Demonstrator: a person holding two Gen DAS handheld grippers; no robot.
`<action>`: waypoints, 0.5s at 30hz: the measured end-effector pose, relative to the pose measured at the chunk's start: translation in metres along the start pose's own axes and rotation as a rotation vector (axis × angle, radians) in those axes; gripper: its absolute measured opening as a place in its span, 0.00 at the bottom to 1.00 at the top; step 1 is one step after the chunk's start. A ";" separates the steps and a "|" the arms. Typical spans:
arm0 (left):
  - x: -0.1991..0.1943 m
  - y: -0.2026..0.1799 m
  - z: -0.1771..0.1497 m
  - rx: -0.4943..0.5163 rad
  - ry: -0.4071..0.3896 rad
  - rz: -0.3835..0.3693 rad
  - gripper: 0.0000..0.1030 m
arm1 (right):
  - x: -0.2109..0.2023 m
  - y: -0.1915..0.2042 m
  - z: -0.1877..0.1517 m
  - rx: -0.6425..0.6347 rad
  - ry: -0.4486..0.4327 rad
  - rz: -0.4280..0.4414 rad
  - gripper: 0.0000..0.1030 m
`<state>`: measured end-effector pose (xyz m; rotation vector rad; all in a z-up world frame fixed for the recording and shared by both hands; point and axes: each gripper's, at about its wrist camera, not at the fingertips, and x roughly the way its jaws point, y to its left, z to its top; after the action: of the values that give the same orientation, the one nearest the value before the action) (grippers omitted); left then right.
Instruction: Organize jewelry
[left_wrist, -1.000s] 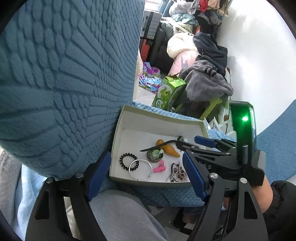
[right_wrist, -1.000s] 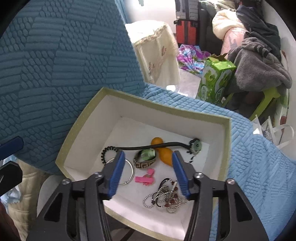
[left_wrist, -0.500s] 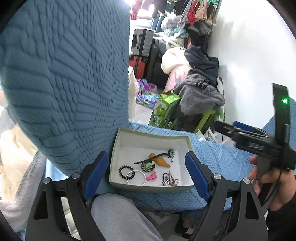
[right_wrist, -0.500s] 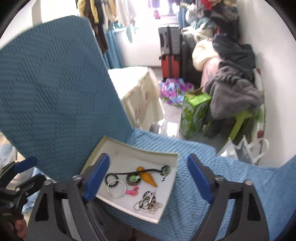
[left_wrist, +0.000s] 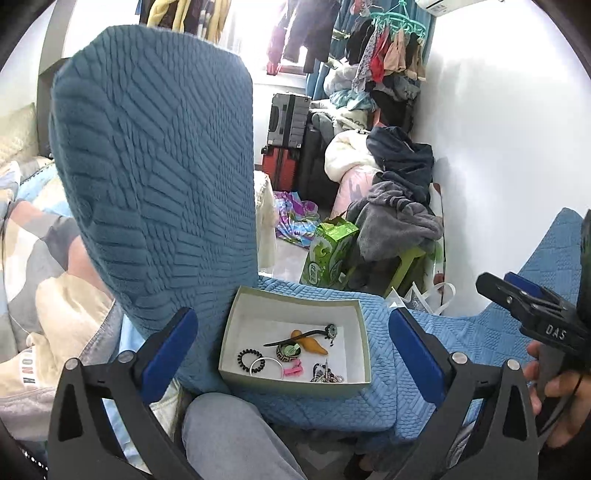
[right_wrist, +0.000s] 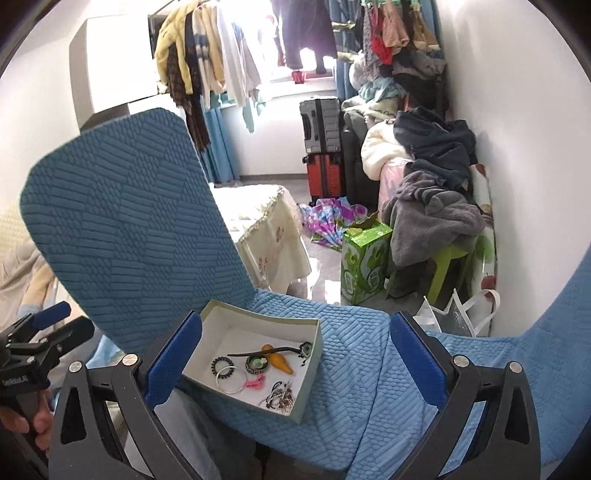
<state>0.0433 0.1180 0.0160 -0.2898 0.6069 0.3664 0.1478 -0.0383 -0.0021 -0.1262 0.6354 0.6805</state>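
Note:
A pale green box (left_wrist: 295, 384) with a white inside sits on the blue quilted seat (left_wrist: 373, 332). In it lie a black hair tie (left_wrist: 251, 359), a silver bangle (left_wrist: 266, 366), an orange carrot-shaped piece (left_wrist: 311, 342), a black hair stick (left_wrist: 295, 338), a pink clip (left_wrist: 293, 370) and beaded chains (left_wrist: 327, 374). My left gripper (left_wrist: 291, 317) hangs well above and short of the box, jaws opening, nothing between the pads. My right gripper (right_wrist: 295, 321) is also high over the box (right_wrist: 306, 391), jaws opening and empty; the chains (right_wrist: 280, 397) lie nearest it.
A tall blue quilted chair back (left_wrist: 155, 177) rises just left of the box. A grey trouser leg (left_wrist: 229, 439) is below it. On the floor beyond stand a green carton (right_wrist: 364, 262), suitcases (right_wrist: 321, 155), a green stool under piled clothes (right_wrist: 432, 210) and a white bag (right_wrist: 454, 314).
Both grippers have risen and drawn back from the box, which now looks smaller. The right gripper, low over the jewelry before, has widened its jaws; the left jaws have widened too.

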 end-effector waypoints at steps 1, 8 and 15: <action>-0.002 -0.002 -0.001 0.002 -0.003 -0.001 1.00 | -0.005 -0.001 -0.001 0.004 -0.006 -0.005 1.00; -0.017 -0.010 -0.010 0.016 -0.019 -0.001 1.00 | -0.038 0.005 -0.017 0.000 -0.052 -0.039 1.00; -0.021 -0.012 -0.018 0.020 -0.002 0.001 1.00 | -0.046 0.004 -0.040 0.009 -0.019 -0.052 1.00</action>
<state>0.0235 0.0950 0.0159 -0.2699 0.6081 0.3618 0.0977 -0.0729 -0.0076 -0.1273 0.6147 0.6278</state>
